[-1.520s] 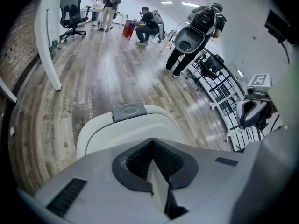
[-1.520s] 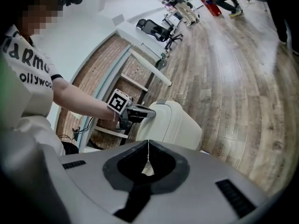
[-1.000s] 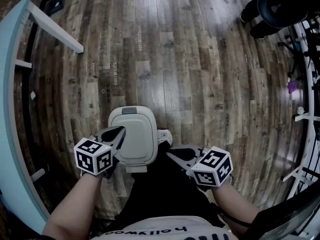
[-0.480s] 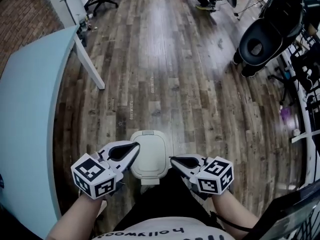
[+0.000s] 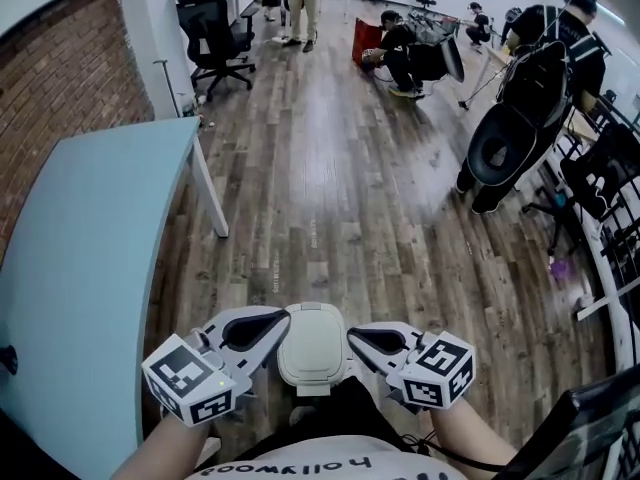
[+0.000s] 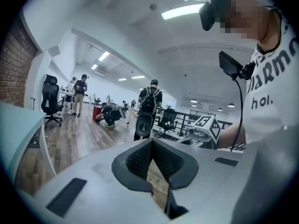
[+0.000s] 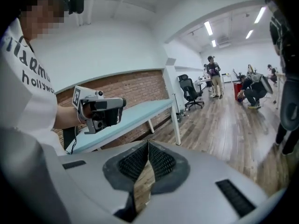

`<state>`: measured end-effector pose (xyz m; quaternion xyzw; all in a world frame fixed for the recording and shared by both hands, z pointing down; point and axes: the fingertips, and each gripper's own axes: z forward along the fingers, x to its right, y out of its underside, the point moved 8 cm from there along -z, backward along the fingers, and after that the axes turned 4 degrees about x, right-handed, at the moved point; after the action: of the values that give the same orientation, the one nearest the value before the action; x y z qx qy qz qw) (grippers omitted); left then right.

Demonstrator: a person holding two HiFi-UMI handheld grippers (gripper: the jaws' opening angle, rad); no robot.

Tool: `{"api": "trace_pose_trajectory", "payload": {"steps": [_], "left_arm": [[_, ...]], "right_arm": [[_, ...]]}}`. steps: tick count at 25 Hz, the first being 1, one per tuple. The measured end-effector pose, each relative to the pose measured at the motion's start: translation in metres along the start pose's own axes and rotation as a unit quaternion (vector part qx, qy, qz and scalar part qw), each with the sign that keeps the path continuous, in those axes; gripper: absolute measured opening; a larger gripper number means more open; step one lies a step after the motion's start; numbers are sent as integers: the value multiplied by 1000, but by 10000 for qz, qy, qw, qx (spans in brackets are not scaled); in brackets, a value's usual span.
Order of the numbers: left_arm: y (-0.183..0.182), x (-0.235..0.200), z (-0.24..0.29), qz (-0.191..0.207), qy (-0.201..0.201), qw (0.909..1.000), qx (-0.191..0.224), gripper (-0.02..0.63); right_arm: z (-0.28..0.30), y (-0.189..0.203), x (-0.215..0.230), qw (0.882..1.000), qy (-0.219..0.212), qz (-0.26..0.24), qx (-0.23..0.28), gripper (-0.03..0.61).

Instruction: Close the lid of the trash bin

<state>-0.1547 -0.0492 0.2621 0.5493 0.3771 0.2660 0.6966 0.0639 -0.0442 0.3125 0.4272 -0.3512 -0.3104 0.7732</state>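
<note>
Staying shut, lid [image 5: 313,340] beside left tongs [image 5: 284,318].

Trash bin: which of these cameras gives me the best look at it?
The head view: it looks down on the trash bin, lid shut, between the left claw and right claw. Neither gripper view shows the bin; each looks across the room at the other claw.

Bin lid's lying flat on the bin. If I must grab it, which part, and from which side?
Likely the small tab jutting from the lid's near edge, approached from the person's side, with one jaw above it and one below. The rest of the lid is a broad, smooth slab with nothing to pinch.
</note>
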Motion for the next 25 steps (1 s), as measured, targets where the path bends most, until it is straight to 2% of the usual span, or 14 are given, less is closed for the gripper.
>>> {"api": "trace_pose_trajectory", "payload": {"steps": [3,7,10,13,17,21,25], "left_arm": [[-12,9,-29,-251,37,9996,121,8],[-28,29,-61,-452,14,9977,505,8],[-32,50,-75,-285,6,9974,663,8],[-35,72,-79,-37,-37,9973,729,8],[-41,100,-78,36,-268,9948,977,8],[-41,129,-80,129,-313,9936,1075,8],[-35,157,-85,106,-296,9939,1062,8]], "right_arm": [[-20,-19,-28,9991,47,-75,405,9],[-45,-40,-55,9930,-9,37,1184,9],[-64,-52,-63,9838,-116,302,1765,9],[-84,-60,-65,9753,-294,482,2137,9],[-109,-62,-71,9776,-403,220,2054,9],[-128,-52,-85,9843,-233,-323,1717,9],[-147,-36,-102,9852,-154,-392,1663,9]]}}
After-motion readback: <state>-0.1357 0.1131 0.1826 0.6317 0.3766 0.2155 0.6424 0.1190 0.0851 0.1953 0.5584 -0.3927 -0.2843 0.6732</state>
